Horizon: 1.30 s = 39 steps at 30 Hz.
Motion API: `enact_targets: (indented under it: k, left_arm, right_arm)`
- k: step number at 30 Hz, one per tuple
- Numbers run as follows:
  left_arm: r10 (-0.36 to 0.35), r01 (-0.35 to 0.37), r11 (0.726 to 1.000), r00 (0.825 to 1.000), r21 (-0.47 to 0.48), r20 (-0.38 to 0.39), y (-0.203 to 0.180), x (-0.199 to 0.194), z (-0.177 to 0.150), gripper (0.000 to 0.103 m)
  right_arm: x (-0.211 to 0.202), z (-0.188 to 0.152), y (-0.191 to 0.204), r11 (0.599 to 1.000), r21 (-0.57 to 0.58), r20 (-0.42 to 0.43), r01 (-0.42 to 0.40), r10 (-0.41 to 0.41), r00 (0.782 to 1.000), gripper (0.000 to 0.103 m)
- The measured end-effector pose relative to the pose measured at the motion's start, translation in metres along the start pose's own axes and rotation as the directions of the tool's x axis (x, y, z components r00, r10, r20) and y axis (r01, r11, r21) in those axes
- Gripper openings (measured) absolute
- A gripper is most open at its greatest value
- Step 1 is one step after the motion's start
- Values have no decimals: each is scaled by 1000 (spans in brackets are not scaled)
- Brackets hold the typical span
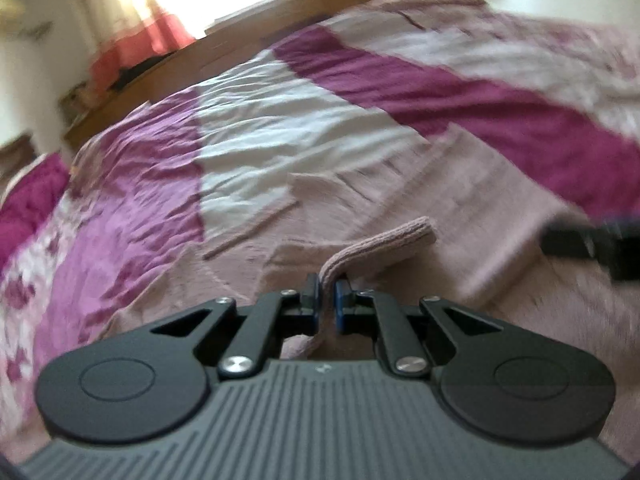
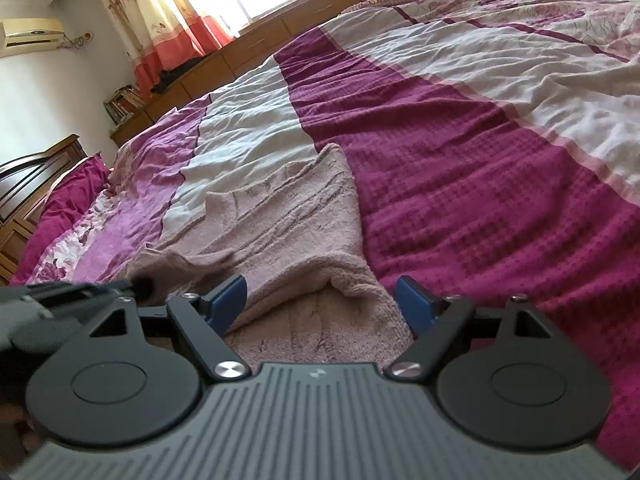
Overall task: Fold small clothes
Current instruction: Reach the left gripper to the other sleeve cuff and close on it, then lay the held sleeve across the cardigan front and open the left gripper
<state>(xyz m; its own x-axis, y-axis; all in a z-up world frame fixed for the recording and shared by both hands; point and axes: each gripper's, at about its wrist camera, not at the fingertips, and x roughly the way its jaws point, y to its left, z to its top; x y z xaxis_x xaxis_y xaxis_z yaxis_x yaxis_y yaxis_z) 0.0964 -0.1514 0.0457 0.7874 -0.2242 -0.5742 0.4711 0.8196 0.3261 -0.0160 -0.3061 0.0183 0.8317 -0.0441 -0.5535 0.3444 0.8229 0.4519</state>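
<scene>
Pink knit garment (image 2: pixel 304 216), one; two tools.

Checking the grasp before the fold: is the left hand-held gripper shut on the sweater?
Shut: the left hand-held gripper pinches a ribbed edge of the pink sweater between its pads.

left gripper (image 1: pixel 327 294) is pinching a ribbed edge of the pink knit garment (image 1: pixel 360 216), lower centre of frame. Patchwork bedspread (image 1: pixel 280 120) underneath, everything blurry.

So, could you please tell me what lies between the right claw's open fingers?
In the right wrist view, the pink knit garment lies between the right claw's fingers.
</scene>
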Motion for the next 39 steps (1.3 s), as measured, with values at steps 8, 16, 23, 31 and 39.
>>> enact_targets:
  k: [8, 16, 23, 31, 39]
  left_arm:
    - [114, -118, 964, 993, -238, -28, 57, -5, 2, 9]
    - [168, -204, 932, 976, -300, -142, 93, 3, -27, 12]
    - [170, -236, 919, 960, -317, -224, 104, 9, -54, 21]
    - [173, -264, 892, 949, -367, -262, 125, 4, -67, 48]
    - [195, -298, 876, 938, -380, -286, 152, -11, -77, 54]
  right_arm:
    - [0, 0, 1, 1000, -9, 1, 2, -2, 1000, 87]
    - [1, 0, 3, 1000, -18, -3, 3, -3, 1000, 87]
    - [1, -1, 4, 1000, -26, -7, 7, -7, 1000, 87]
    - [2, 0, 7, 999, -47, -6, 9, -9, 1000, 87]
    - [2, 0, 9, 998, -58, -7, 10, -10, 1000, 87]
